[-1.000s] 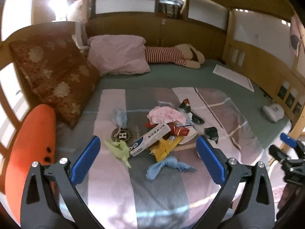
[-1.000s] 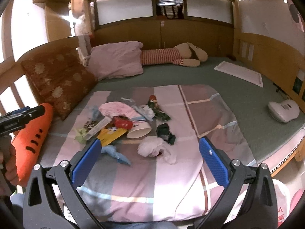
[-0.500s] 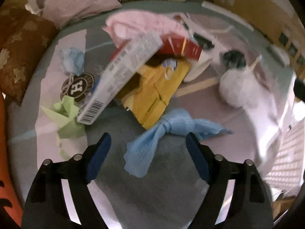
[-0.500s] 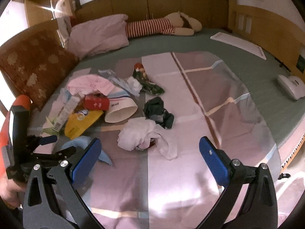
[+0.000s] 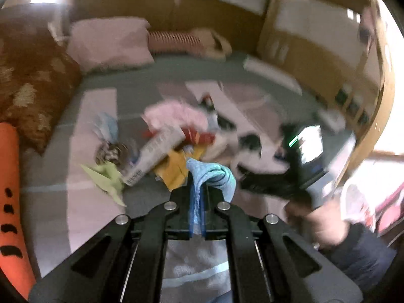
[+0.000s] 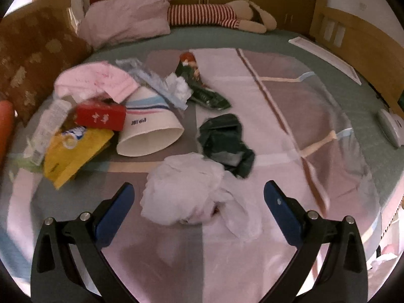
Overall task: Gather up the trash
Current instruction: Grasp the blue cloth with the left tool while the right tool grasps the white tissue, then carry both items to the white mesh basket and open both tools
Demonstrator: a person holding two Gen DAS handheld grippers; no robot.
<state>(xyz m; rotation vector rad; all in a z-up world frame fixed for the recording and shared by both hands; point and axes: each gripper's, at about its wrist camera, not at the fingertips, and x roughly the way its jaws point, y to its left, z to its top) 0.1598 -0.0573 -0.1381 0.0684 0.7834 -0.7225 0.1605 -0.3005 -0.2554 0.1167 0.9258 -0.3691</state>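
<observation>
Our left tongs (image 5: 198,189) are clamped on the blue cloth (image 5: 209,176), lifted above the bed (image 5: 75,202). Our right tongs (image 6: 198,197) stand apart over the white tissue (image 6: 181,192), beside the dark wrapper (image 6: 224,139) and the cup (image 6: 151,136).

Blue rag (image 5: 210,176) now off the bed, apparently pinched in the closed left tool (image 5: 198,202)
</observation>
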